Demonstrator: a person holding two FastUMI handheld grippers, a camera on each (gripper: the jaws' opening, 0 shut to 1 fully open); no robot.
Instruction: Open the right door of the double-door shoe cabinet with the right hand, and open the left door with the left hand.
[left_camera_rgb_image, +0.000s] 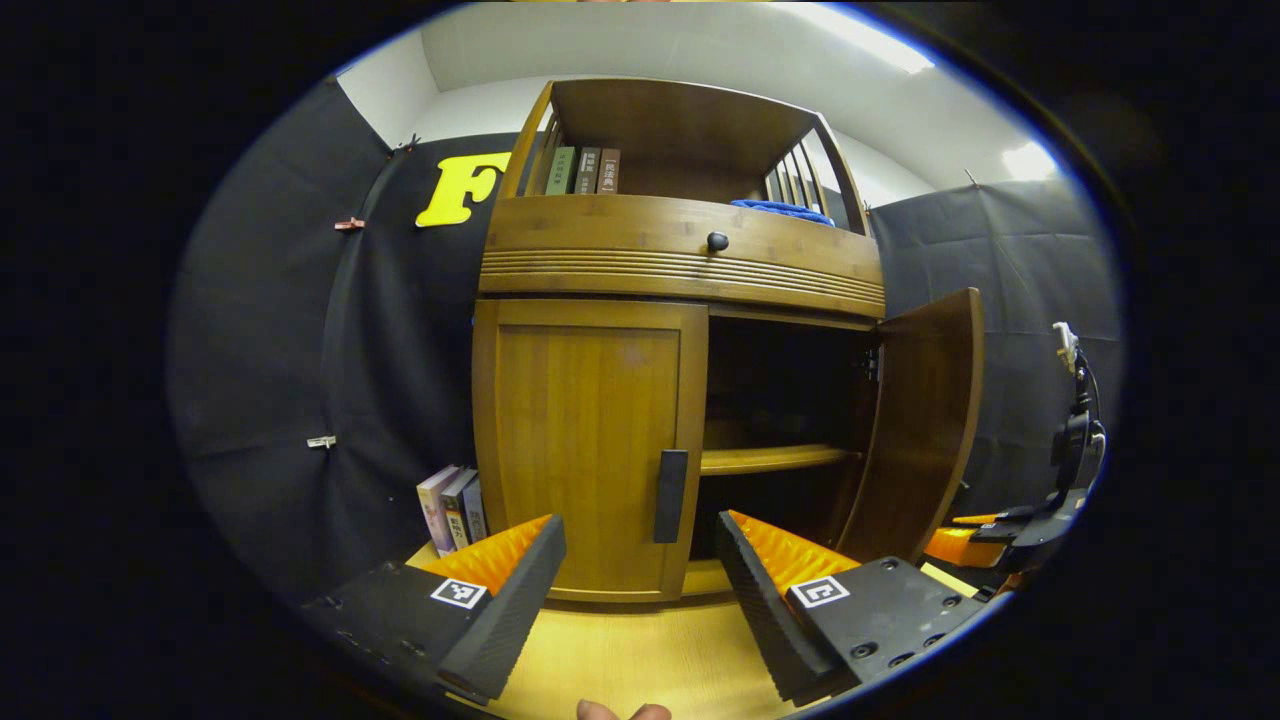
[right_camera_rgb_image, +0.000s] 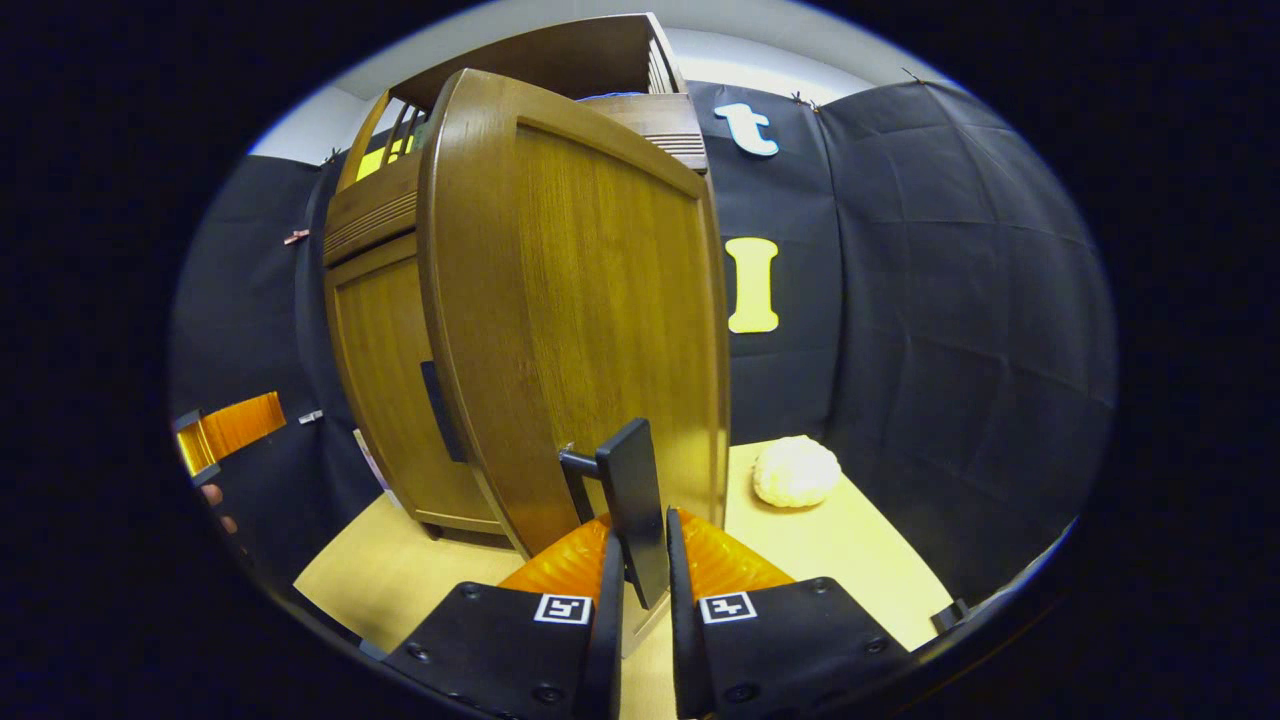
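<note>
Right tongs (right_camera_rgb_image: 640, 570): clenched on the dark handle (right_camera_rgb_image: 632, 505) of the right door (right_camera_rgb_image: 590, 300), a finger on each side.
Left tongs (left_camera_rgb_image: 640, 560): released, fingers wide apart, held level in front of the left door (left_camera_rgb_image: 590, 450), not touching it.
Right door: swung well open.
Left door: closed, its dark handle (left_camera_rgb_image: 671, 495) between the spread fingers in the left gripper view.
Cabinet (left_camera_rgb_image: 680, 270): open side dark, with one bare shelf (left_camera_rgb_image: 770, 458).
Top shelf: books (left_camera_rgb_image: 585, 171) and a blue cloth (left_camera_rgb_image: 785, 210).
Table (right_camera_rgb_image: 860, 550): more books (left_camera_rgb_image: 452, 508) left of the cabinet, a pale lump (right_camera_rgb_image: 796, 471) to its right.

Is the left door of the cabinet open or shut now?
Shut. The left door lies flush in its frame, while the right door is swung out.
</note>
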